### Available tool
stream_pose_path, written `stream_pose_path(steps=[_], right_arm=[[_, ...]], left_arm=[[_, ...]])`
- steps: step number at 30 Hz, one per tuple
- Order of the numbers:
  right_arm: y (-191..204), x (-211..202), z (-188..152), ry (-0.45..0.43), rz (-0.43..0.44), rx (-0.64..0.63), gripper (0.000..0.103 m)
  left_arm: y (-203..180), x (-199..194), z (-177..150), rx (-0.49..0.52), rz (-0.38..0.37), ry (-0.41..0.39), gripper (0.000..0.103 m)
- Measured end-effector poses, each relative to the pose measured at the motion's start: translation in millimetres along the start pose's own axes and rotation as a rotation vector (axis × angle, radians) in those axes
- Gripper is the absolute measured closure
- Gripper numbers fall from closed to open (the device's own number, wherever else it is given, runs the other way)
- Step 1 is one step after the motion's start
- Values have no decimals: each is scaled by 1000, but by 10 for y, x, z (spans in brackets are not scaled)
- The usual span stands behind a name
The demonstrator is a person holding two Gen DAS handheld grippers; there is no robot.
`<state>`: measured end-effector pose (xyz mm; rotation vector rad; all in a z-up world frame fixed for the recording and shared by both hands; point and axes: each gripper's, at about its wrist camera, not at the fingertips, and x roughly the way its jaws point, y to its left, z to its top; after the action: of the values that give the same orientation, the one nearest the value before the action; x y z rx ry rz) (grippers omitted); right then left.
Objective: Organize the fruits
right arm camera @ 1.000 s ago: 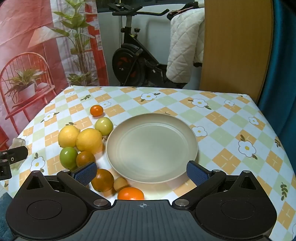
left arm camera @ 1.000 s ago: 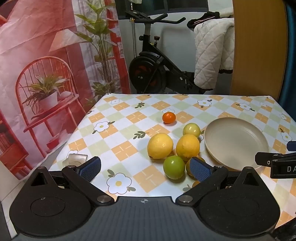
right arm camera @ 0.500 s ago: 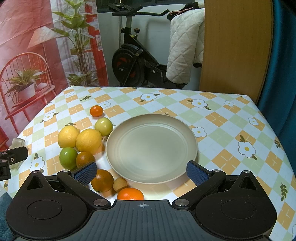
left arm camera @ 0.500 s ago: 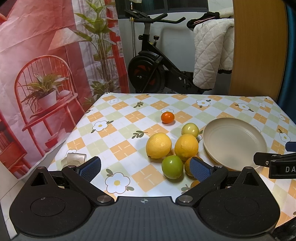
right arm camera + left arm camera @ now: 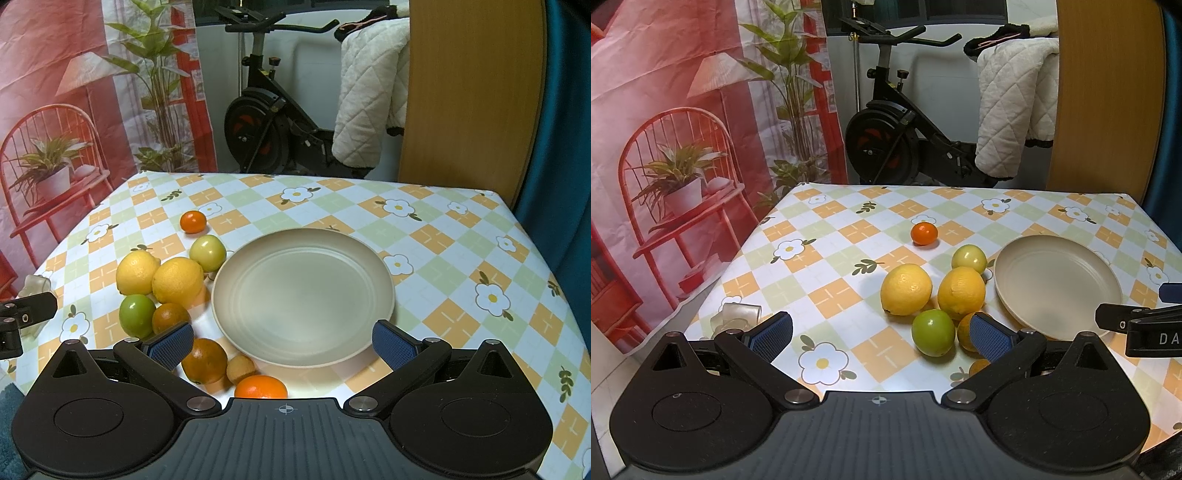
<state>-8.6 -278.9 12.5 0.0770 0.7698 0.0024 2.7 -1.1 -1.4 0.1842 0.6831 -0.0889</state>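
A beige plate (image 5: 303,295) sits empty on the checked tablecloth; it also shows in the left wrist view (image 5: 1058,286). Left of it lie two lemons (image 5: 136,272) (image 5: 178,282), a green lime (image 5: 136,315), a pale green fruit (image 5: 208,252), a small tangerine (image 5: 193,221), and several oranges near the front edge (image 5: 204,360) (image 5: 261,387). My left gripper (image 5: 881,332) is open and empty, hovering above the table's front left, short of the lime (image 5: 933,332). My right gripper (image 5: 282,341) is open and empty above the plate's near rim.
A small clear plastic piece (image 5: 735,315) lies at the table's left front corner. Behind the table stand an exercise bike (image 5: 269,122), a white quilt over a wooden panel (image 5: 472,92), and a red printed backdrop (image 5: 665,129).
The left gripper has drawn back and risen slightly, so the fruits look a little farther off. The right gripper has barely moved. Both stay open.
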Motion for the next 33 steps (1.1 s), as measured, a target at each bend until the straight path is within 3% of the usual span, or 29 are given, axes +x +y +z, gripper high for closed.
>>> stream_pose_path(steps=[33], right_arm=[[-21, 29, -31, 7, 7, 0, 0]], left_arm=[[7, 0, -3, -1, -1, 1, 0]])
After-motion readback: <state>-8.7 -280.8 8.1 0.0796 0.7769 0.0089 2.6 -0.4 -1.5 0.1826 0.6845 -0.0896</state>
